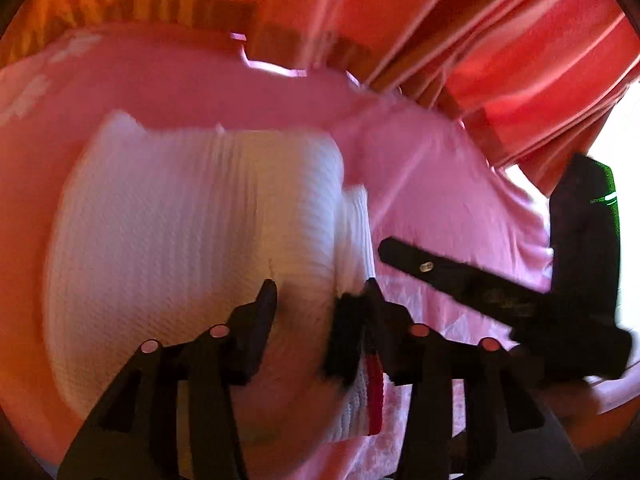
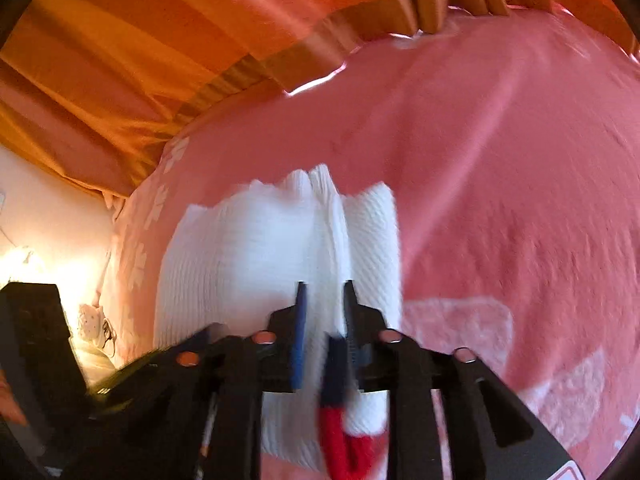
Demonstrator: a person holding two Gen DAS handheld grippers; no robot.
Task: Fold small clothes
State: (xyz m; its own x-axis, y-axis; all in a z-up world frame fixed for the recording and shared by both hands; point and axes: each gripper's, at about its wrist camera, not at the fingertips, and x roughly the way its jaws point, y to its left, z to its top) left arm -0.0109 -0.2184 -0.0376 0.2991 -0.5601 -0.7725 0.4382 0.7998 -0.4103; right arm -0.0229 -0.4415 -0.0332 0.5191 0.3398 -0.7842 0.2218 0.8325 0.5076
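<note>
Nearest the white knit garment [image 2: 280,248], at its close edge, the right gripper [image 2: 323,292] has its jaws narrowed on a raised fold by the red-and-navy trim [image 2: 344,432] — pinched, I judge, to carry that edge over. Beside it, the left gripper [image 1: 322,292] straddles the same edge, jaws parted, apparently clamping nothing. Beyond the garment, the pink bedsheet [image 2: 500,160] runs to striped orange curtains [image 2: 160,40].

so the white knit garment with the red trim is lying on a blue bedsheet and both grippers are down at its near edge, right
Not quite: the bedsheet is pink, not blue, as the right wrist view shows. The rest holds: the white knit garment with red trim lies on it, and the left gripper and the right gripper are both at its near edge.
</note>
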